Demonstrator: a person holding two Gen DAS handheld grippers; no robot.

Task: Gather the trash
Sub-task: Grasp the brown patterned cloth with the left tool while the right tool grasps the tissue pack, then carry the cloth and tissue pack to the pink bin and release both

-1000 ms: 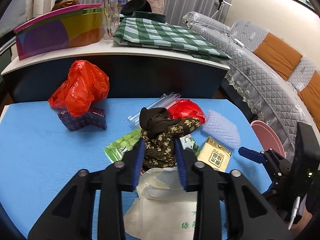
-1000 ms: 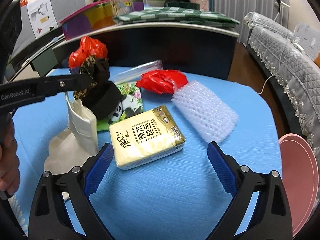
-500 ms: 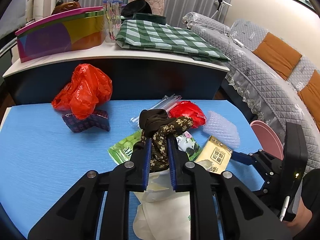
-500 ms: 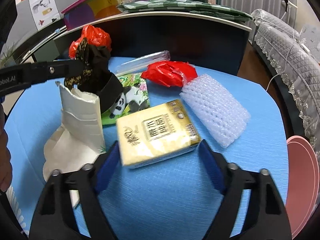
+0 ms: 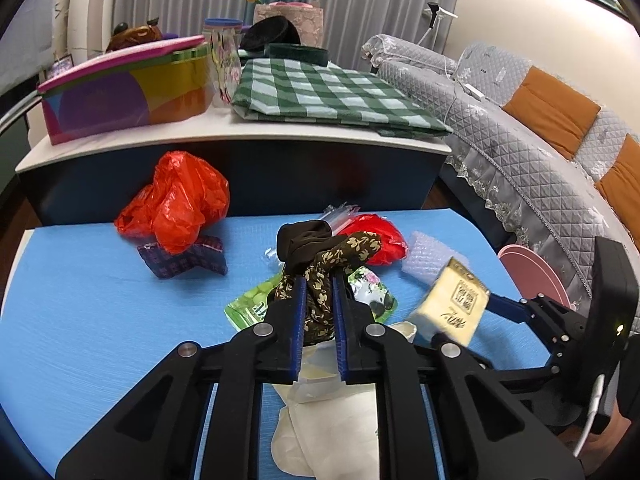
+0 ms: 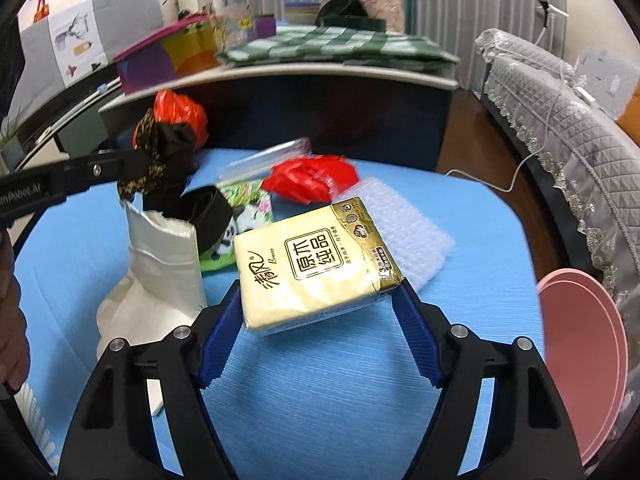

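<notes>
Over the white bag, my right gripper clamped the tissue pack, the left gripper closing on floral cloth; bagging both came next, I judged.

Even indoor light, soft shadows, strong fisheye bending with dark corners, slight motion blur.

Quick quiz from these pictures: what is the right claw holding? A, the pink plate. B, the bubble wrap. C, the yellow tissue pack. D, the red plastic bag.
C: the right claw has its blue pads pressed on both sides of the yellow tissue pack, which is tilted up off the blue table.
</notes>
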